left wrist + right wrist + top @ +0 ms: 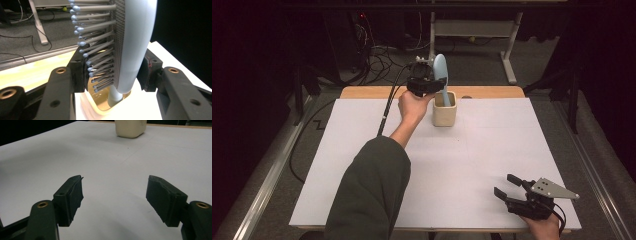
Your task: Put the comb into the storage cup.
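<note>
A pale blue hairbrush [440, 70] stands upright with its handle down inside a cream cup [444, 112] at the far middle of the table. My left gripper [427, 82] is shut on the brush head. In the left gripper view one pad presses the grey bristle tips and the other the smooth back of the hairbrush [135, 37], above the cup's rim [92, 110]. My right gripper [507, 186] rests near the front right corner, open, with nothing between its fingers. The right gripper view has its jaws apart [113, 192] over bare white surface, the cup [130, 128] far ahead.
A white sheet [462, 150] covers the table, with a wooden edge [377, 92] at the back. A sleeved forearm [372, 185] crosses the left half. Cables [382, 55] and a desk frame [507, 45] sit on the floor beyond.
</note>
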Demonstrator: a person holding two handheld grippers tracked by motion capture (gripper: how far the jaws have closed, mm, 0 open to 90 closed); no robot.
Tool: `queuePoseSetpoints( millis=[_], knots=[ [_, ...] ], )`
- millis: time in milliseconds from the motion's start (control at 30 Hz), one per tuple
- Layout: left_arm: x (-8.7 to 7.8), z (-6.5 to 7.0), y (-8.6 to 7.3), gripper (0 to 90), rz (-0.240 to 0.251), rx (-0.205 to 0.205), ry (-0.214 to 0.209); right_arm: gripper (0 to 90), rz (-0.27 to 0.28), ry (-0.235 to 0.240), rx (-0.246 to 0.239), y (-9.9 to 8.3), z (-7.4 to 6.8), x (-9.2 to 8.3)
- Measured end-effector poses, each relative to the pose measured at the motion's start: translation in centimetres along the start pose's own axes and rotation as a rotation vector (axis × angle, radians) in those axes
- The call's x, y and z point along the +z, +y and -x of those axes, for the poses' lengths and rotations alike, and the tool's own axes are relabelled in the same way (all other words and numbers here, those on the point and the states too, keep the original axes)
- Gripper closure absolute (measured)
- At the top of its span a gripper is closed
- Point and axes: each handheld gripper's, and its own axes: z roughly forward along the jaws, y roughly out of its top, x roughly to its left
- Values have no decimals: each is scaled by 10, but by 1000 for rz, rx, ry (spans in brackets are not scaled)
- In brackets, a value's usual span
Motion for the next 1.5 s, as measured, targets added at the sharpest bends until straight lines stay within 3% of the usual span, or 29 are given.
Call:
queuePoseSetpoints(
  millis=[833, 1167, 1500],
  knots=[
    [12, -7, -20, 500, -44, -38, -6, 305, -4, 7, 0, 0, -1, 0],
    [17, -8, -28, 494, -75, -34, -5, 306, -9, 6, -4, 0, -1, 0],
    [19, -8, -32, 482, -74, -36, -3, 307, -10, 6, -6, 0, 0, 1]
  ],
)
